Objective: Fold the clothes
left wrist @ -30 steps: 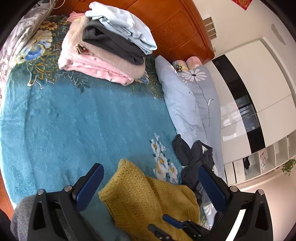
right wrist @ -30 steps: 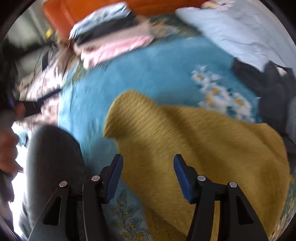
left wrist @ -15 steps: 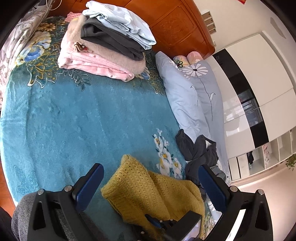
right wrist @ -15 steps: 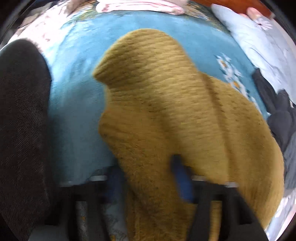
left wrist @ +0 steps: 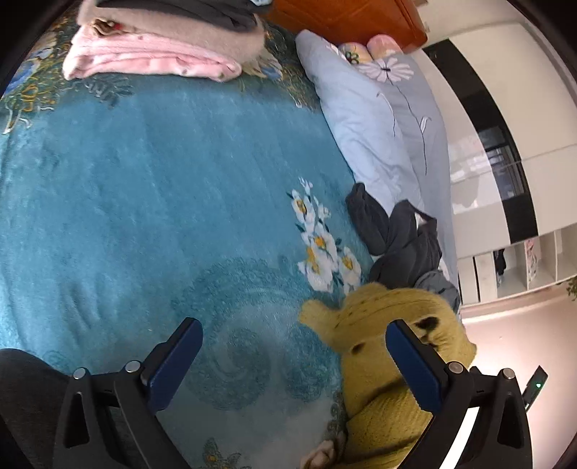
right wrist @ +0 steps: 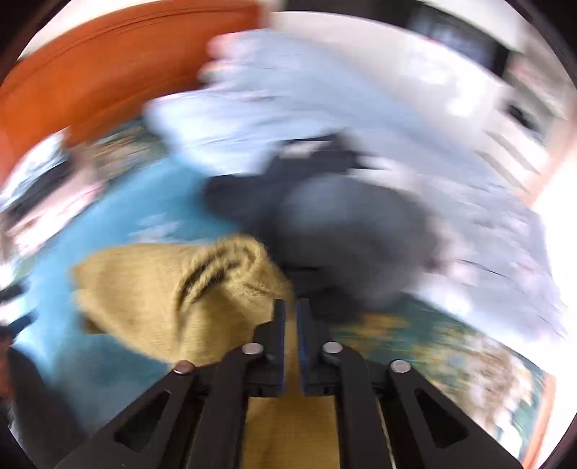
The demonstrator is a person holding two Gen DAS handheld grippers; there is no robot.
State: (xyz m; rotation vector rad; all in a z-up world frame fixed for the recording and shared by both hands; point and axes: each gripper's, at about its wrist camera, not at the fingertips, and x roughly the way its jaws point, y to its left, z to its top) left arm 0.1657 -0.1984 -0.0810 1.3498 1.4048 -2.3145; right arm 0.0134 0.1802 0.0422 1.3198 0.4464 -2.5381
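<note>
A mustard yellow knit sweater [left wrist: 382, 360] is bunched up at the lower right of the left wrist view, lifted off the teal bedspread [left wrist: 162, 187]. My right gripper [right wrist: 291, 314] is shut on the sweater [right wrist: 162, 303], which hangs to its left in a blurred view. My left gripper [left wrist: 292, 355] is open and empty above the bedspread; its right finger [left wrist: 411, 364] is in front of the sweater. A stack of folded clothes [left wrist: 158, 54] lies at the far end of the bed.
A crumpled dark grey garment [left wrist: 396, 234] lies right of the bedspread, also in the right wrist view [right wrist: 331, 223]. Light blue floral pillows [left wrist: 378, 108] lie along the right. An orange wooden headboard [left wrist: 346, 18] stands behind. White cabinets [left wrist: 505, 180] line the far right.
My right gripper has closed on the yellow sweater and pulled it up and to the right, bunching it. My left gripper has moved forward over the bed and stays open.
</note>
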